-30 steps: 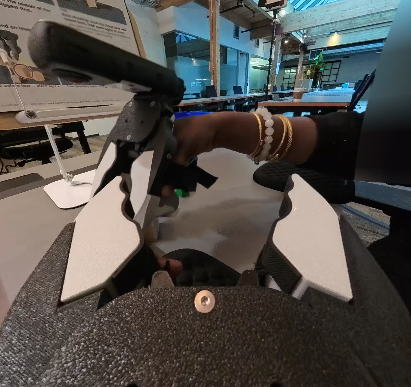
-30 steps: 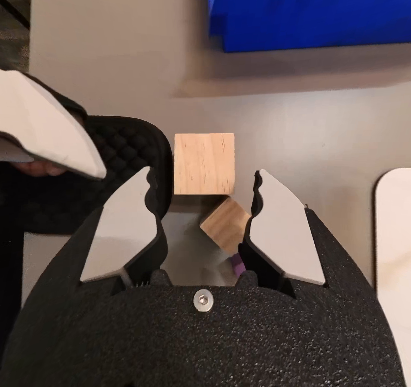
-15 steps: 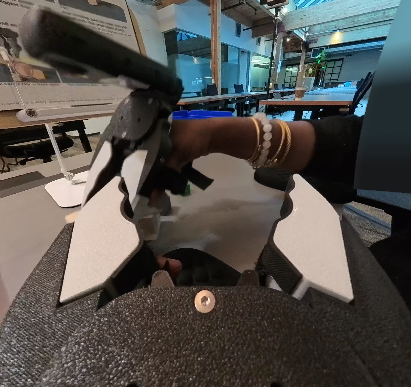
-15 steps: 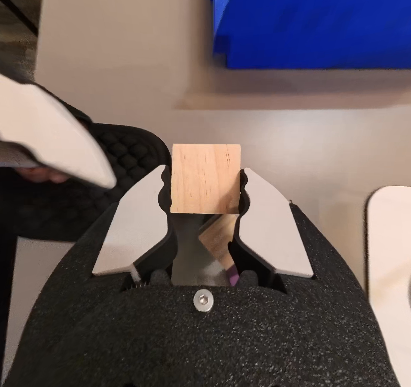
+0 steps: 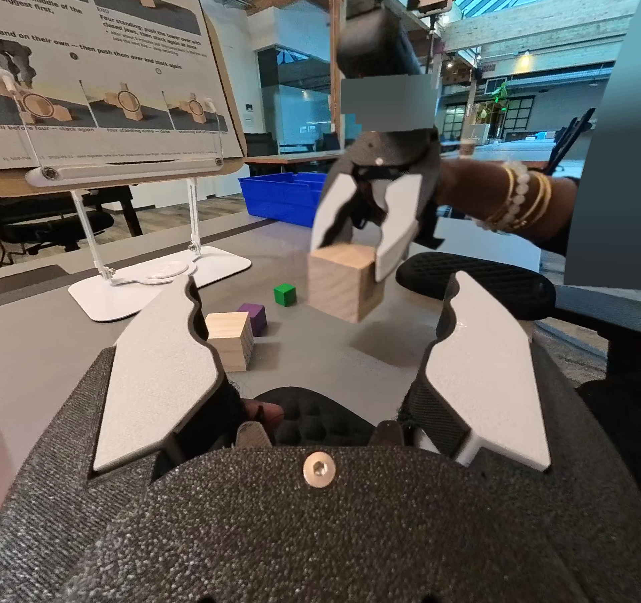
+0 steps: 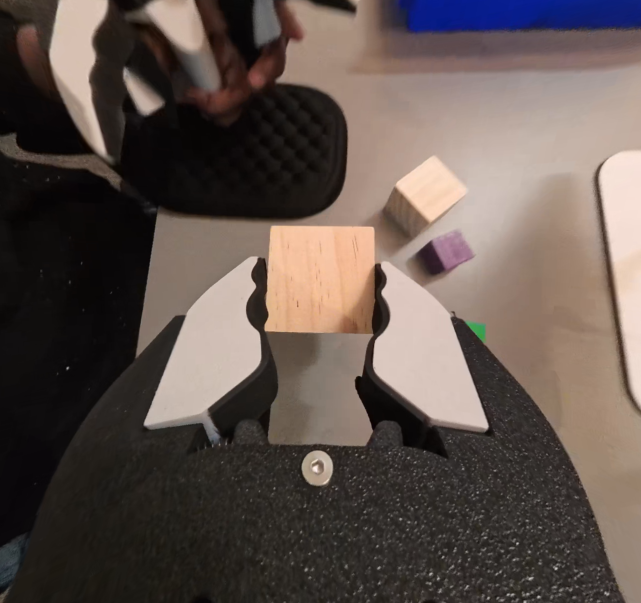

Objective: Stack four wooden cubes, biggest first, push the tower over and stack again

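The large wooden block [image 6: 321,279] is pale tan with fine dark grain flecks; the smaller wooden block [image 6: 426,193] is lighter cream. A purple cube [image 6: 445,251] and a green cube [image 5: 284,294] sit on the grey bench [image 6: 451,118]. The bin [image 5: 277,196] is bright blue. The pad [image 6: 249,163] is black, dimpled in a diamond pattern.

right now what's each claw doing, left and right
left claw: open, holding nothing
right claw: closed on the large wooden cube, lifted off the table

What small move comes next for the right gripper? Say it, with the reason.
Probably carry it clear, then lower: the right gripper clamps the large wooden cube above the grey table; smaller wooden cube and purple cube lie alongside.
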The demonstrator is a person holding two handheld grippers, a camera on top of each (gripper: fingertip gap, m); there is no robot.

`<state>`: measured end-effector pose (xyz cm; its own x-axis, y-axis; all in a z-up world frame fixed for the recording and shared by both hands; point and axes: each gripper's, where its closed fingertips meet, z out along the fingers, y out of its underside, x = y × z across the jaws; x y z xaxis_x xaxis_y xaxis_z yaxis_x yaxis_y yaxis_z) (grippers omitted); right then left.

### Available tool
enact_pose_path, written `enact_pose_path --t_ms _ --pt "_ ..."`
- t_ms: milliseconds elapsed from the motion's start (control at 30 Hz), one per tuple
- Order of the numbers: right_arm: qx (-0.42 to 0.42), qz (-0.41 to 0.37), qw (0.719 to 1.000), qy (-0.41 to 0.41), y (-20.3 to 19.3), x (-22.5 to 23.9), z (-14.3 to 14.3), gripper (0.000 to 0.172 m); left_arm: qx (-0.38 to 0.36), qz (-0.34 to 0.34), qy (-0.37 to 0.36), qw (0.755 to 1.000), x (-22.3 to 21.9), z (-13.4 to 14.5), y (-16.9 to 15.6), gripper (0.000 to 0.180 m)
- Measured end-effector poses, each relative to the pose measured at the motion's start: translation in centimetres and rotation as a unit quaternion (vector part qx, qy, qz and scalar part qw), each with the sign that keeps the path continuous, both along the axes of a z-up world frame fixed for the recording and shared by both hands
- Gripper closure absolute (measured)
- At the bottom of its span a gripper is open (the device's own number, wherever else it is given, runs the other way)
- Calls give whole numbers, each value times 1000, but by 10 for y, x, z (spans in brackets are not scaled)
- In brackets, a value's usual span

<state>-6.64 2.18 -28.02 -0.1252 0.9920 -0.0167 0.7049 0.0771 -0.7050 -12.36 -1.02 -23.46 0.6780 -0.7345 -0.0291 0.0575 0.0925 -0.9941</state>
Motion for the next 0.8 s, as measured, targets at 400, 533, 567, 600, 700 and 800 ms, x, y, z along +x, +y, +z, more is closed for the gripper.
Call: enact_pose_path --t_ms 400,533,567,600,700,800 --pt "-5 54 998 -36 -33 38 -45 113 -2 -5 21 1000 5 -4 0 52" --pt "-12 58 998 -30 -33 38 -47 113 -1 -7 24 1000 6 -5 -1 53" --pt "-13 58 998 -29 -33 38 -47 113 -1 -8 24 1000 6 -5 -1 53" --pt "-16 59 998 -27 -33 38 -47 113 -1 -8 24 1000 6 -5 -1 53" --pt "-25 61 998 -22 -33 39 -46 113 -3 -11 22 1000 6 -5 -1 53" --pt "-26 53 998 -6 -28 37 -40 99 -5 -12 19 1000 6 -4 -1 53"
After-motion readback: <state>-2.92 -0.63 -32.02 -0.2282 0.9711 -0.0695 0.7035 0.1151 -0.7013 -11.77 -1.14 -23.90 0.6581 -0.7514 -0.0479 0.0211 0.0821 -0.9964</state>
